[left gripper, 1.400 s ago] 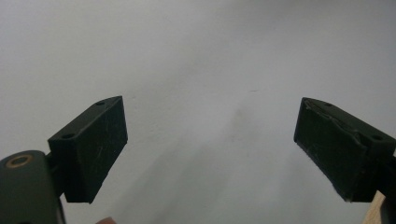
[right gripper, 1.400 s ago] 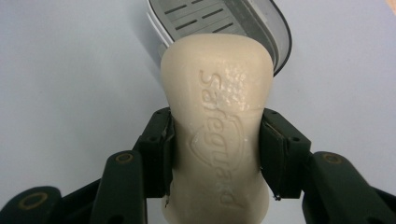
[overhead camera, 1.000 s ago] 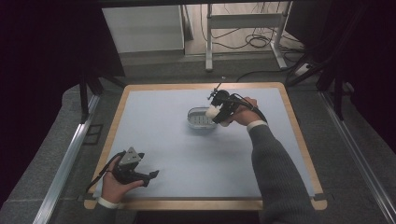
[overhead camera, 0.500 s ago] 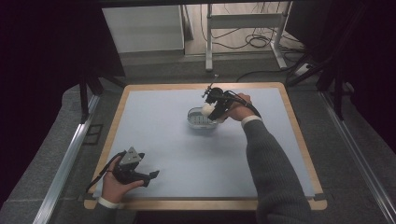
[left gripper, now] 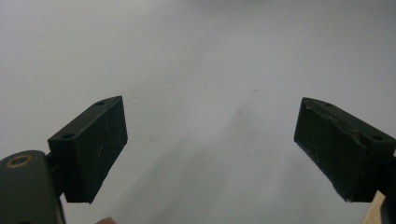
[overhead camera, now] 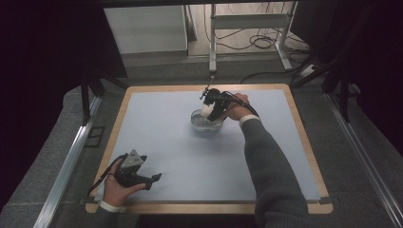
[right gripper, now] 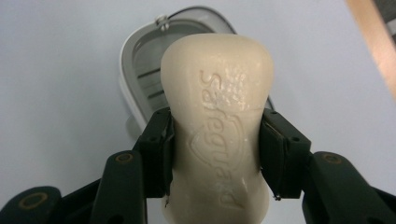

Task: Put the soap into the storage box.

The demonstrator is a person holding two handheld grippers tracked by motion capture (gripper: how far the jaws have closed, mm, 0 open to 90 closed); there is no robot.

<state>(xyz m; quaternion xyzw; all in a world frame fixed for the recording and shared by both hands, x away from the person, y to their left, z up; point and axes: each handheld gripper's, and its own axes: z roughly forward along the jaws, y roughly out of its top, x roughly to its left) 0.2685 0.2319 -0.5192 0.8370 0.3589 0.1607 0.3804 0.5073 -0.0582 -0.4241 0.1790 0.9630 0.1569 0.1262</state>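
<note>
High view first: right gripper [overhead camera: 209, 110] sits just above centre of the frame, over the dish [overhead camera: 205, 121] on the pale blue mat [overhead camera: 190, 156], with a pale lump of soap [overhead camera: 206, 110] at its tip. How the jaws stand is too small to tell from up here. Left gripper [overhead camera: 153, 179] rests at lower left, near the mat's front edge, well apart from the dish, held in a hand [overhead camera: 116, 189].

Left gripper view now: two black pads [left gripper: 88, 149] spread wide at the left and right edges, nothing between them, bare mat beyond.

Right gripper view gives the detail: both pads [right gripper: 159, 151] clamped on the waist of the cream soap [right gripper: 217, 126], which stands up the middle of the frame with raised lettering on its face. Behind it at top, the dish [right gripper: 140, 60] shows a ribbed floor and a wire at its rim, details the high view leaves out. Whether soap touches dish, I can't tell.
</note>
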